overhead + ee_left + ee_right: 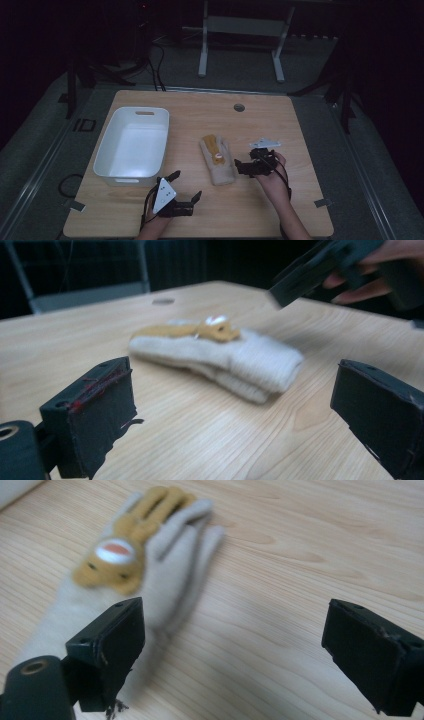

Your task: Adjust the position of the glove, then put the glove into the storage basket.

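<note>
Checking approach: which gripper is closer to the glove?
The right gripper, its jaws open right beside the cream glove. The left gripper sits farther off at the table's near edge.

On the surface (260,110), the wide far strip and the right side past the glove (218,160) are bare wood, so a claw can pass there freely. The white bin (132,145) blocks the left part (its walls stand high), and between the bin and the glove runs an open lane. The right claw (239,166) stands just beside the glove with its jaws wide apart and nothing between them, and the left claw (185,186), also wide apart, stands near the front edge with free wood between it and the glove.
</note>
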The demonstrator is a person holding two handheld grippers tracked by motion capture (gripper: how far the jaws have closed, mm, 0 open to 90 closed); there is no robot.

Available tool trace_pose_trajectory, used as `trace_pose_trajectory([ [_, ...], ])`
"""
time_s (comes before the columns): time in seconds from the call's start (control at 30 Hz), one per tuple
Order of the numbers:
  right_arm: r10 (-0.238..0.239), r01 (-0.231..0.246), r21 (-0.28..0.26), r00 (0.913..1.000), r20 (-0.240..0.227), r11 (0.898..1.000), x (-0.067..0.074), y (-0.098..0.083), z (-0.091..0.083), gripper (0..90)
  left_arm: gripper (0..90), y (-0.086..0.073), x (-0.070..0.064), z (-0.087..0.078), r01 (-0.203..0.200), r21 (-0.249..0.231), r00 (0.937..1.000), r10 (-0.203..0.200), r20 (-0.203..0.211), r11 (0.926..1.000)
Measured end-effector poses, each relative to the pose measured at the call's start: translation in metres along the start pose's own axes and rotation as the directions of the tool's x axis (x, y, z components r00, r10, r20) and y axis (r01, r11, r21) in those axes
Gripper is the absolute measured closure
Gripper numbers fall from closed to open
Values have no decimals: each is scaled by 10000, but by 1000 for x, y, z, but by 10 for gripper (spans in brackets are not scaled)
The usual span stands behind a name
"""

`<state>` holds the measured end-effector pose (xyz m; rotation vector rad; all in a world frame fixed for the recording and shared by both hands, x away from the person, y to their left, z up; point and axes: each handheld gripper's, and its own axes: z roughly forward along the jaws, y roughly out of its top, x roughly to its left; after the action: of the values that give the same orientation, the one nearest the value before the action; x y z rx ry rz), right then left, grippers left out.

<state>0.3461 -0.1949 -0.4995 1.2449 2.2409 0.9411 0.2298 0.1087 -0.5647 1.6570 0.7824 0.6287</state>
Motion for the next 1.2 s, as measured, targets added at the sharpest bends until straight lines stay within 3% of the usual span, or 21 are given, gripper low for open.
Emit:
trace_pose_trajectory([
  [0.07,-29,29,-73,10000,48,10000,-3,-3,-3,101,41,0,0,0,0,0,10000,0,0,10000],
  [0.1,-72,74,-198,9999,103,9998,-11,-10,-9,101,41,3,1,1,679,97,9977,-679,-40,9976],
  [0.13,-52,56,-229,9999,162,9997,-13,-13,-12,101,41,4,1,1,862,125,9963,-862,-32,9962],
  [0.27,60,-46,-538,9996,268,9985,-24,-22,-21,101,40,6,0,2,747,256,9968,-739,-310,9969],
  [0.37,57,-21,-940,9993,375,9956,-38,-39,-35,102,40,8,1,3,943,497,9946,-919,-488,9943],
  [0.57,-158,204,-911,9986,507,9956,-47,-59,-45,102,40,10,1,5,1020,1021,9935,-961,-616,9895],
  [0.67,-199,248,-827,9980,594,9963,-53,-69,-50,101,41,11,1,6,824,1329,9942,-722,-796,9877],
  [0.8,-168,236,-855,9967,797,9961,-60,-81,-60,101,44,13,0,9,949,1556,9942,-857,-649,9833],
  [0.93,-131,229,-959,9947,1018,9951,-66,-90,-68,102,48,19,-2,18,1404,1868,9900,-1401,-145,9723],
  [1.0,-59,161,-988,9948,1017,9950,-68,-92,-69,101,48,21,-2,21,1391,1977,9902,-1385,-169,9703],
  [1.07,46,57,-901,9934,1146,9959,-72,-100,-71,101,48,25,-3,30,1384,2356,9903,-1380,-183,9619],
  [1.1,46,57,-901,9934,1146,9959,-72,-100,-71,101,48,25,-3,30,1384,2356,9903,-1380,-183,9619],
  [1.2,232,-115,-923,9917,1266,9957,-77,-110,-74,102,48,31,-3,40,1380,2706,9903,-1363,-249,9527],
])
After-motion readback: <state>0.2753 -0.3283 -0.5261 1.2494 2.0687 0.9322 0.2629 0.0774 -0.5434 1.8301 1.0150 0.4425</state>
